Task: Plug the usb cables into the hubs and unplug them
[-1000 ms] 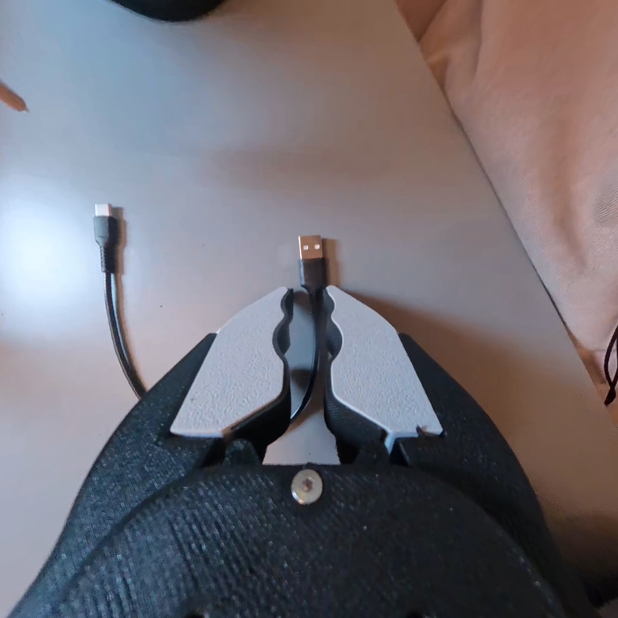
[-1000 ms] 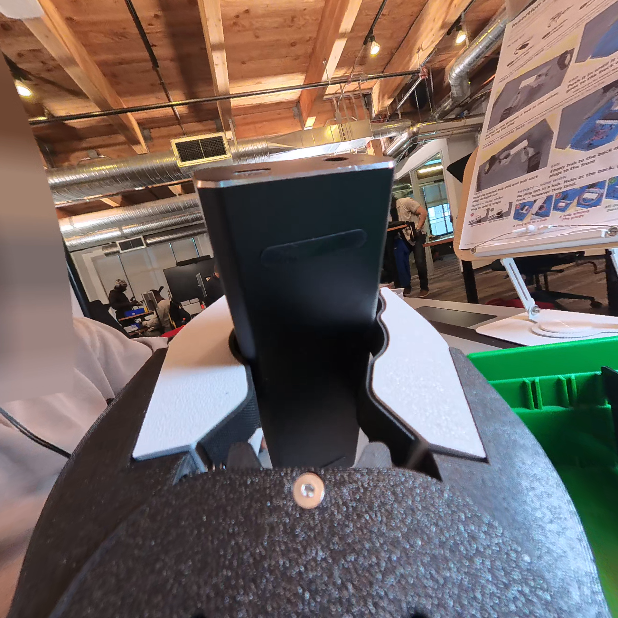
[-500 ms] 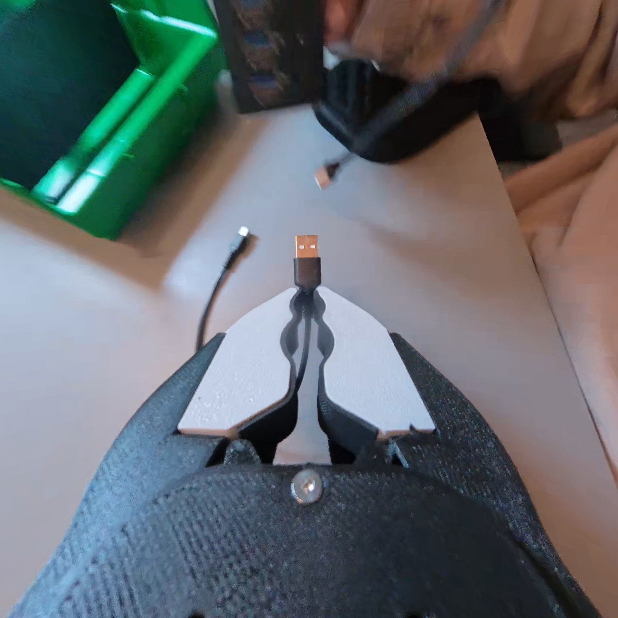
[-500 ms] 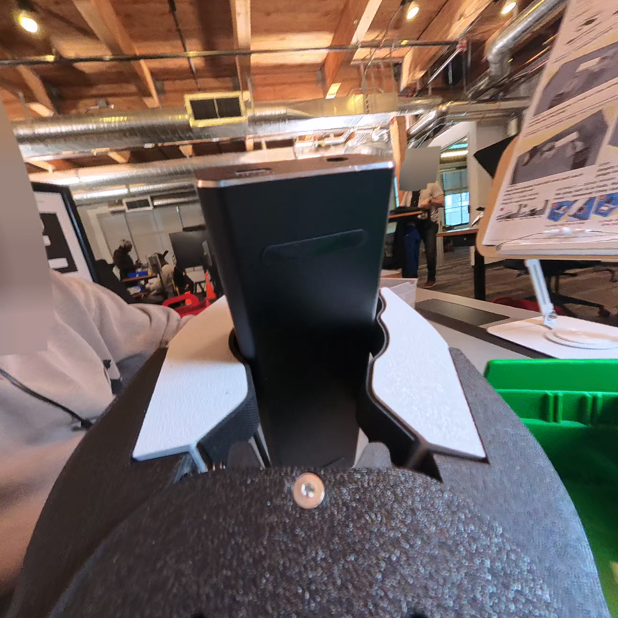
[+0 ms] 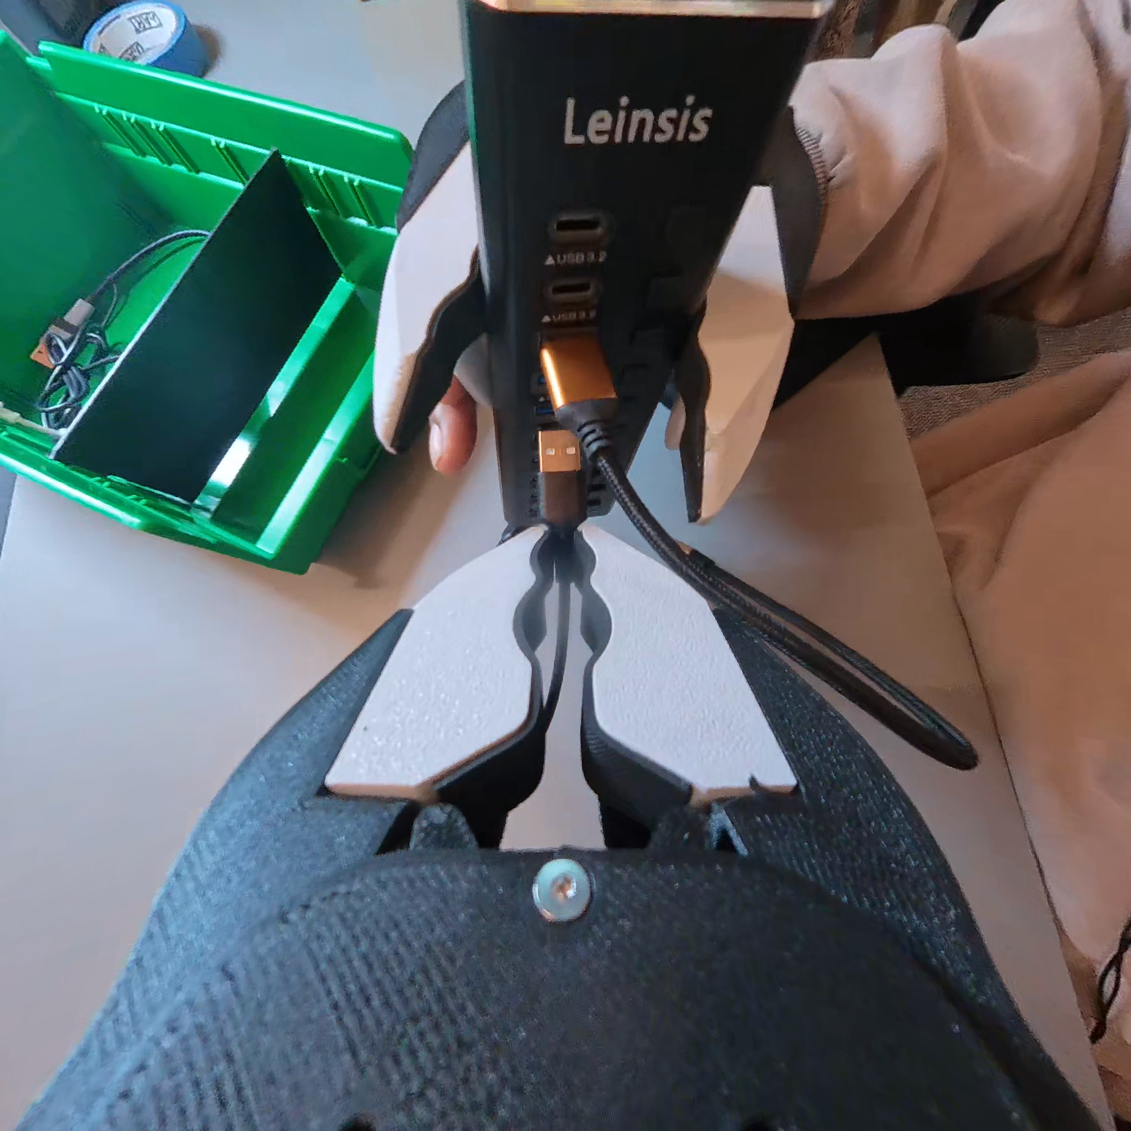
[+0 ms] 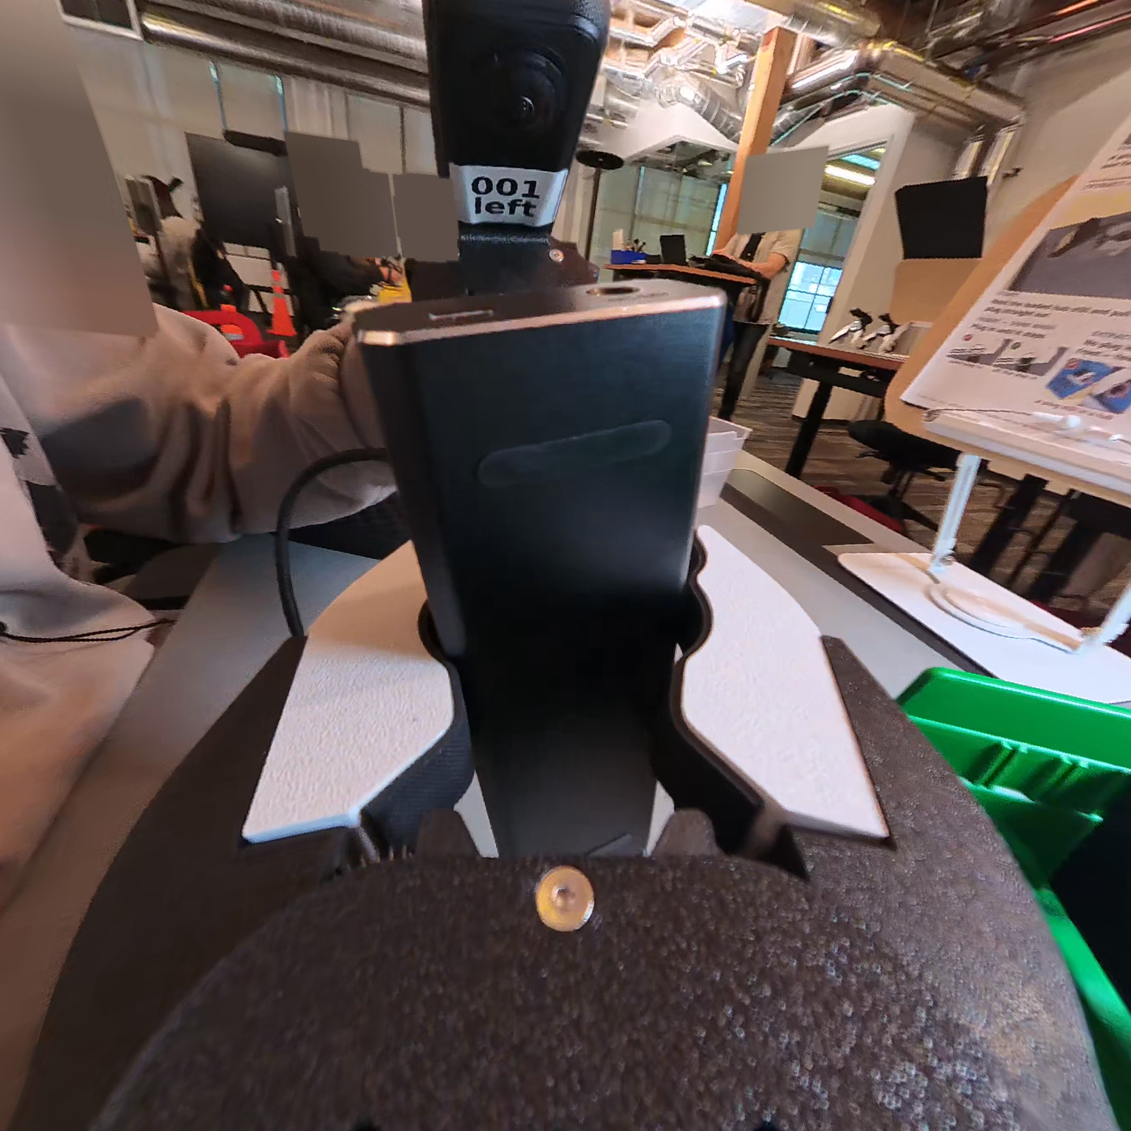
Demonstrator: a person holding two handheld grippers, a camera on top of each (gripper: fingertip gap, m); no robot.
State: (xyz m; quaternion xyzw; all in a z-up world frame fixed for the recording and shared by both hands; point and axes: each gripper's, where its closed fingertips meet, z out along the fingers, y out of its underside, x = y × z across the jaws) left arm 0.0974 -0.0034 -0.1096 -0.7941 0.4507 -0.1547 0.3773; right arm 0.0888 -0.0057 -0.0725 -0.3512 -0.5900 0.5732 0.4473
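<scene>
My left gripper (image 5: 560, 537) is shut on a thin black USB cable just behind its USB-A plug (image 5: 558, 468). The plug tip sits right in front of the lower ports of a black upright hub (image 5: 612, 183), not inserted. My right gripper (image 6: 563, 581) is shut on that hub (image 6: 551, 489); its white fingers (image 5: 422, 294) flank the hub in the left wrist view. A copper-coloured plug (image 5: 578, 373) on a thick braided cable (image 5: 795, 642) is plugged into the hub above my plug. The hub's port face is hidden in the right wrist view.
A green bin (image 5: 343, 153) with a black divider and loose cables (image 5: 67, 355) stands at the left; it also shows in the right wrist view (image 6: 1010, 765). A blue tape roll (image 5: 141, 30) lies behind it. A person's sleeve (image 5: 979, 183) fills the right. An instruction board (image 6: 1040, 306) stands far right. My two grippers' fingertips are within a few centimetres of each other.
My left gripper has closed on the cable and carried the plug up from the table to the hub's port face. My right gripper has tilted down with the hub, which now faces the left gripper.
</scene>
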